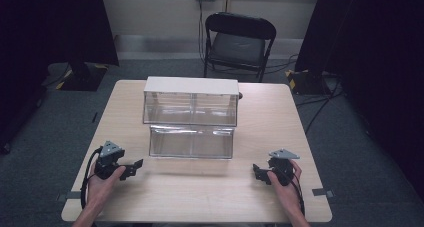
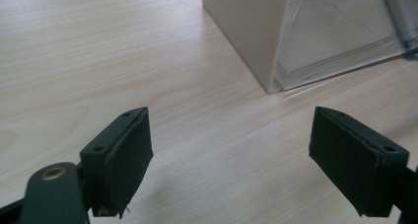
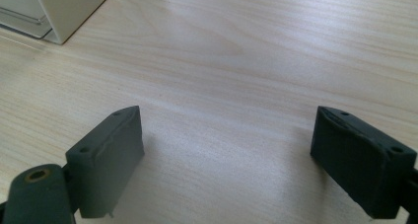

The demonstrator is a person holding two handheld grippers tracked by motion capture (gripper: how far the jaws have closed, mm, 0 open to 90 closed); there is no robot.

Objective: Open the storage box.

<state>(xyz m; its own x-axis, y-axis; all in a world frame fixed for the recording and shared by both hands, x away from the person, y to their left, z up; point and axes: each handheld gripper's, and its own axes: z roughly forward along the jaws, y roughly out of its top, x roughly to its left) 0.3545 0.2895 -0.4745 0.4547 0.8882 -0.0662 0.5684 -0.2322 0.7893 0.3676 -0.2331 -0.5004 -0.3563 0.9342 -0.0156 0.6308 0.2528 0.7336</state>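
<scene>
Clear plastic forms the fronts of the two-tier drawer cabinet [image 1: 191, 118], which stands at the middle of the light wooden table [image 1: 210, 187], towards its far half. Its upper tier has a cream-white top and side walls and two transparent drawers side by side; the lower tier is drawn out towards me, so its transparent front stands nearer than the one above. I cannot make out any contents through the plastic.

My left gripper [image 1: 131, 169] rests at the near left of the table, well apart from the cabinet, pointing right. In the left gripper view its padded jaws stand wide apart with bare tabletop between them, and the cream side wall [image 2: 246, 34] and the clear lower edge of the cabinet rise beyond them at the upper right.

My right gripper [image 1: 259, 172] rests at the near right, pointing left, also apart from the cabinet. In the right gripper view its jaws likewise stand wide apart over bare wood, with a cream corner of the cabinet [image 3: 69, 9] at the upper left.

Bare tabletop lies between each gripper and the drawer fronts.

Beyond the far edge of the table a black folding chair [image 1: 239, 43] stands on the grey floor, with dark curtains [image 1: 55, 24] at left and right and cables trailing on the floor at the far right.
</scene>
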